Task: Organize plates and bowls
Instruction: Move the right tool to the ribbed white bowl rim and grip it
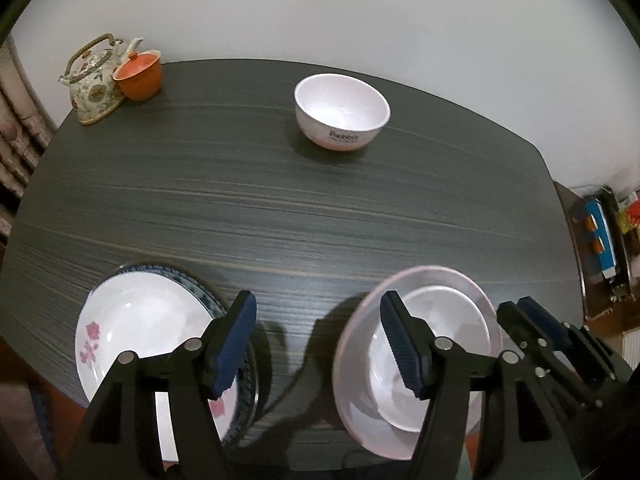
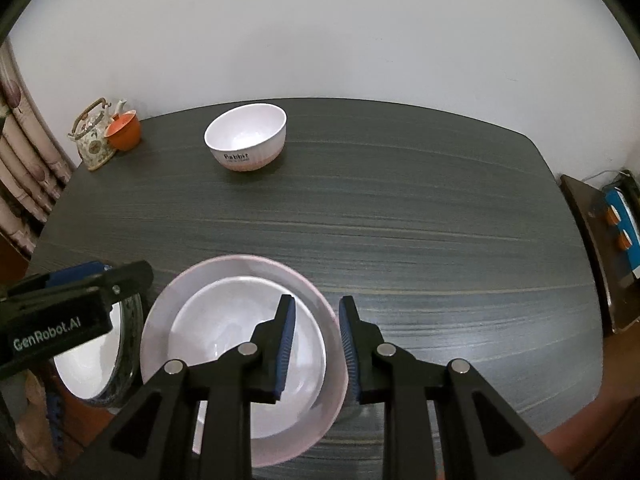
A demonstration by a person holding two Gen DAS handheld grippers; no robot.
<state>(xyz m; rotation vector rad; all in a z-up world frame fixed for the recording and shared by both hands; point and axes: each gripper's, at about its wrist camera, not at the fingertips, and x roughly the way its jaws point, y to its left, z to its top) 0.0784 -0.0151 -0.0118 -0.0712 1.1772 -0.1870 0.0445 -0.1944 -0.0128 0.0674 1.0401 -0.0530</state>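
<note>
My left gripper (image 1: 319,304) stands open over bare table (image 1: 280,208), with nothing between its blue pads. To its left, a white plate with pink flowers (image 1: 136,328) lies on a blue-patterned plate (image 1: 202,294). To its right is a pale pink dish (image 2: 240,268) with a smaller white dish (image 2: 224,320) nested in it. My right gripper (image 2: 317,304) is shut on the pink dish's right rim, one finger inside and one outside. The dish reaches the table's front edge and looks slightly tipped. A white bowl marked "Rabbit" (image 2: 246,136) stands apart at the back.
A flowered teapot (image 1: 94,80) and an orange lidded cup (image 1: 138,74) occupy the back left corner by the wall. A curtain (image 2: 24,168) hangs at the left. At the right stands a low brown cabinet (image 2: 592,248) with a blue box (image 2: 624,232) on it.
</note>
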